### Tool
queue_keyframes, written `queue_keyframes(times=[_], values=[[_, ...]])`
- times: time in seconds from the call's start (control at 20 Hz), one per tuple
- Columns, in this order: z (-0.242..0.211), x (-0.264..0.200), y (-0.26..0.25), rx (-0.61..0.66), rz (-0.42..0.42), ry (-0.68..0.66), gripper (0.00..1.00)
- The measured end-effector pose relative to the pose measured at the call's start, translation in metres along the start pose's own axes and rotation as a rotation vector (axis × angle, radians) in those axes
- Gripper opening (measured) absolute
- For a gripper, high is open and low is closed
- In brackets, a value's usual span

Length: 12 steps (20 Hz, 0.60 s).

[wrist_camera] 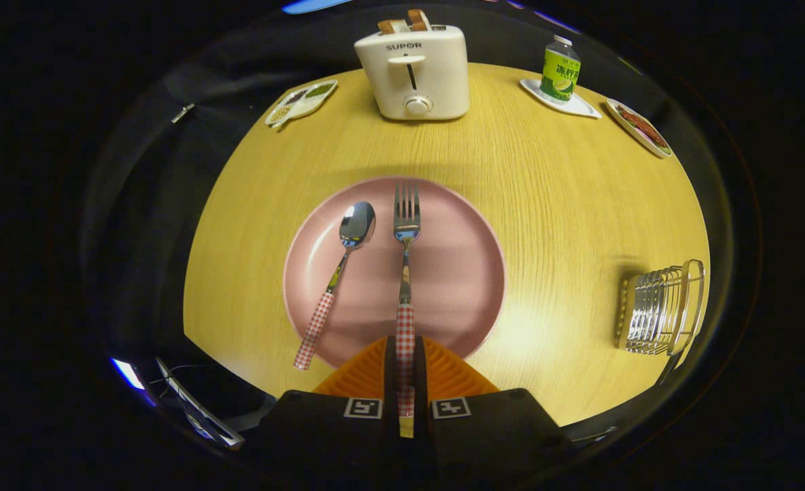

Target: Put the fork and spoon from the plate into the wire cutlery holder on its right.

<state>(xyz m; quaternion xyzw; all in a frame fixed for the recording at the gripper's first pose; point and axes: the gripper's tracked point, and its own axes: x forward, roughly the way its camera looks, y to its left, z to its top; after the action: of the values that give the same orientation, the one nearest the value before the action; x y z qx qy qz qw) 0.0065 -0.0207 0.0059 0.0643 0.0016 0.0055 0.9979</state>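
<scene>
We have the fork (406, 259) running up the middle of the frame, tines toward the toaster, its checked handle lying in the narrow slot between the orange fingers (368, 372) of our gripper (405, 372). The fingers sit close on both sides of that handle and appear to pinch it, with the fork's front half resting over the pink plate (471, 273). The spoon (338, 273) lies just left of the fork on the same plate, its handle slanting off the rim toward the lower left. The wire cutlery holder (662, 307) stands well apart at the right of the frame, on the yellow table (566, 204).

We judge the grip to be far back on the handle, so the heavy tine end could droop or swivel when lifted, and might clip the spoon. At the holder, a tilted fork could catch on the wires instead of dropping in. The toaster (415, 75), bottle (559, 68) and small dishes sit along the top, clear of our path.
</scene>
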Motion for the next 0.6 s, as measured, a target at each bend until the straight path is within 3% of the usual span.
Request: queue_keyframes(times=[0.15,0.6], values=[[0.021,-0.041,-0.01,-0.032,0.048,-0.075,0.12],[0.027,-0.136,-0.086,-0.136,0.035,-0.124,0.12]])
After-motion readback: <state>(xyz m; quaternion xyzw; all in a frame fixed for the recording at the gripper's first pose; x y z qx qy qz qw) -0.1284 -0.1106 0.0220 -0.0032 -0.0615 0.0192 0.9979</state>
